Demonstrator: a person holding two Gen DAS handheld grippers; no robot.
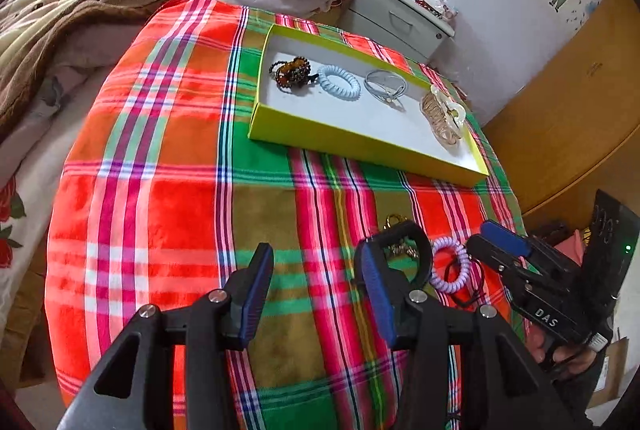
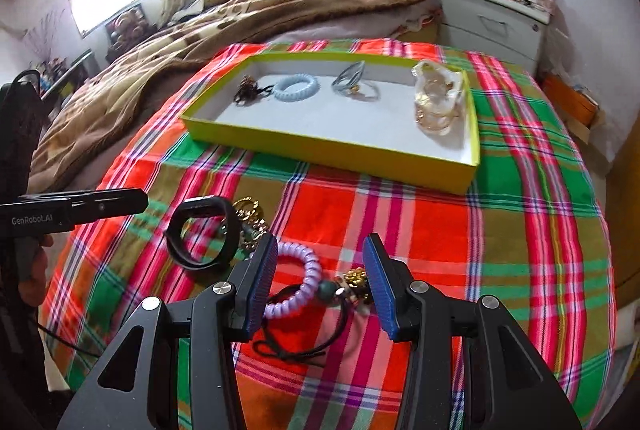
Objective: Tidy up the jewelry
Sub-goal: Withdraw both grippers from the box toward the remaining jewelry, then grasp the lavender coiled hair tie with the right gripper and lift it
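Observation:
A yellow-green tray [image 1: 360, 146] [image 2: 332, 150] lies on the plaid cloth. It holds a dark beaded piece [image 1: 290, 70], a light blue coil tie [image 1: 340, 82], a grey tie [image 1: 385, 84] and a clear claw clip with gold chain [image 1: 442, 112]. Near me on the cloth lie a black band [image 2: 202, 236], gold chains [image 2: 250, 214], a purple coil tie [image 2: 298, 280] and a black cord with gold beads [image 2: 354, 280]. My left gripper [image 1: 320, 290] is open and empty over the cloth. My right gripper [image 2: 322, 282] is open, fingers either side of the purple tie and beaded cord.
A brown blanket [image 2: 200, 38] covers the bed behind the cloth. A white nightstand [image 2: 492, 22] with clutter stands at the back right. A wooden wardrobe [image 1: 568, 118] is on the right. The cloth falls away at its edges.

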